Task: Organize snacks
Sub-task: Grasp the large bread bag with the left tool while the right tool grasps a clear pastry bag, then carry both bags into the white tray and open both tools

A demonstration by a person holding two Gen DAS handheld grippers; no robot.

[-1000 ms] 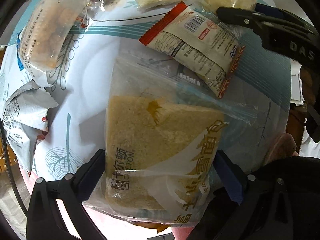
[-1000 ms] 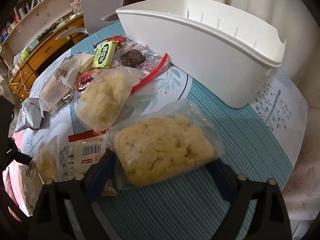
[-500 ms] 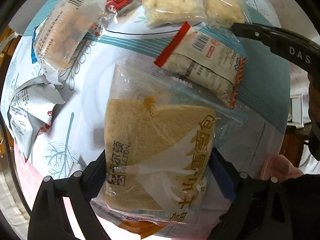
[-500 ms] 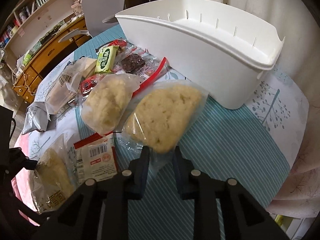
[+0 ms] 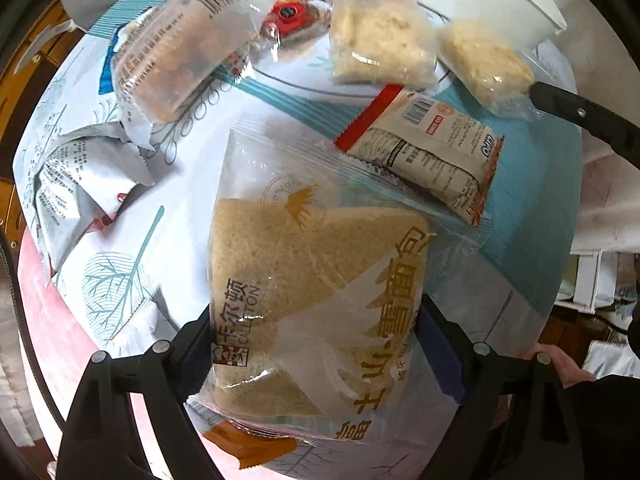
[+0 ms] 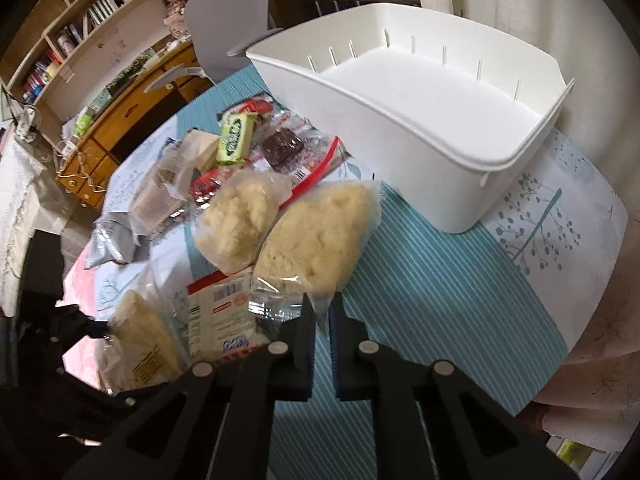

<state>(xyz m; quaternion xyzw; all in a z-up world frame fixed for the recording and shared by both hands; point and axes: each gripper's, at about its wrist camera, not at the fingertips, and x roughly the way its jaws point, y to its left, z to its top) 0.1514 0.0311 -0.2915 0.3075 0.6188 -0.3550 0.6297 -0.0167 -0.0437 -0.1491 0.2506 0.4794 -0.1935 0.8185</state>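
My left gripper (image 5: 316, 328) is shut on a clear bag of brown bread (image 5: 312, 280) with gold Chinese lettering and holds it above the table; the bag also shows in the right wrist view (image 6: 140, 336). My right gripper (image 6: 322, 308) is shut on the corner of a clear bag of pale crumbly cake (image 6: 320, 236), lifted off the table; the same bag shows in the left wrist view (image 5: 486, 64). An empty white plastic bin (image 6: 400, 128) stands behind it on the teal striped tablecloth (image 6: 440, 300).
On the table lie a second pale cake bag (image 6: 238, 220), a red-edged cracker pack (image 5: 424, 152), a green snack (image 6: 236, 136), a dark brownie pack (image 6: 284, 148), a long clear pack (image 5: 176, 56) and a silver bag (image 5: 76, 192). A grey chair (image 6: 228, 24) stands behind.
My right gripper closed on the pale cake bag's corner and raised it toward the bin. My left gripper lifted the bread bag higher, so more of the table shows.
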